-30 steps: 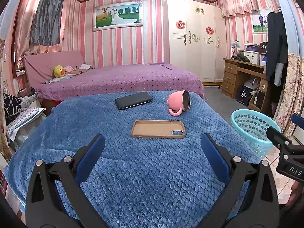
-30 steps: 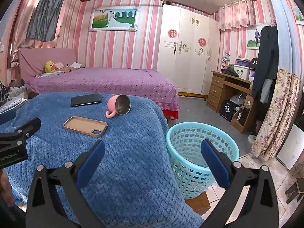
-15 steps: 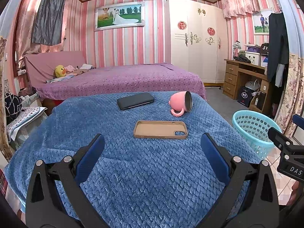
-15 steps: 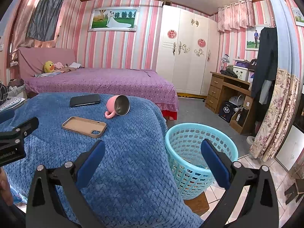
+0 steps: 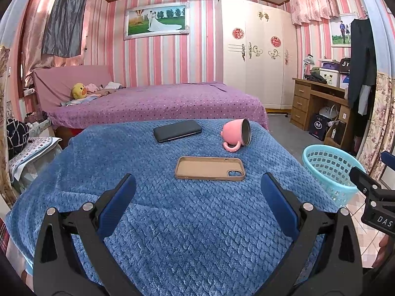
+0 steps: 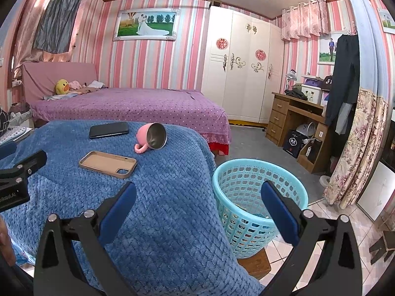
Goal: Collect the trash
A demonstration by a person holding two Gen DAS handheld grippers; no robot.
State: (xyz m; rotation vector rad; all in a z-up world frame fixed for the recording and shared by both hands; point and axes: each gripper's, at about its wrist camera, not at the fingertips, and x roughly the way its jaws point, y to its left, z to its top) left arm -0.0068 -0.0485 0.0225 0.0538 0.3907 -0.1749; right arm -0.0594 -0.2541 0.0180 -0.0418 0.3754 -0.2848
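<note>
Blue blanket, both grippers spread, right gripper lettered "DAS"

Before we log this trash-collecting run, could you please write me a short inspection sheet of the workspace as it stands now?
Surface: blue blanket covering a table, lying mostly flat.
Job's things: light blue basket on the floor beside the table; contents too hidden to tell.
Clutter: tan phone case lying flat, hollow side up; black phone behind it; pink mug tipped on its side, right of the phone. All three apart.
Grippers: left gripper open over the blanket, holding nothing; right gripper open at the table's edge near the basket, holding nothing.
Cables: nothing seen.
Surroundings: purple bed, white wardrobe, wooden desk.
</note>
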